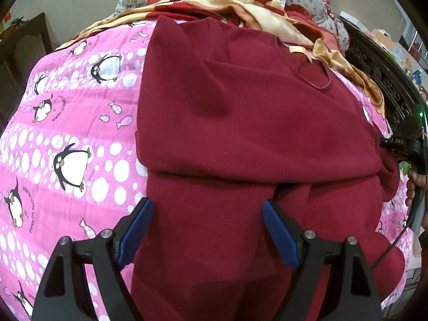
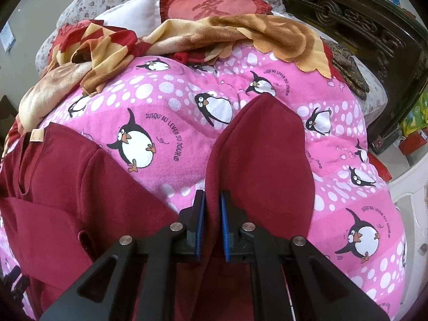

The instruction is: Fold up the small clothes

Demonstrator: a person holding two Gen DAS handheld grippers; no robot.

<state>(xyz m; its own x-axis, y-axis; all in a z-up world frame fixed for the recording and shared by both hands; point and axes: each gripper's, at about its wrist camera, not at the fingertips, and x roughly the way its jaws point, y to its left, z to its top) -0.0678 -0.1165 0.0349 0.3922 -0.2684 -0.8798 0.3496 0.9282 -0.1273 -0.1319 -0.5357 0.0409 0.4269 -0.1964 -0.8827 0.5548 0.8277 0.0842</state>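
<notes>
Jaws of my right gripper [image 2: 212, 224] pinch a fold of the maroon sweater [image 1: 240, 123], my left gripper [image 1: 207, 230] spread wide above its lower part, spread on the pink penguin quilt [image 2: 334, 165], crumpled blanket [image 2: 240, 34] at its far edge.

My left gripper [image 1: 207, 231] points steeply down with its blue pads spread wide, nothing pinched between them. My right gripper [image 2: 212, 226] tilts down likewise (jaws nearly together), clamped on a fold of the maroon garment [image 2: 256, 147].
</notes>
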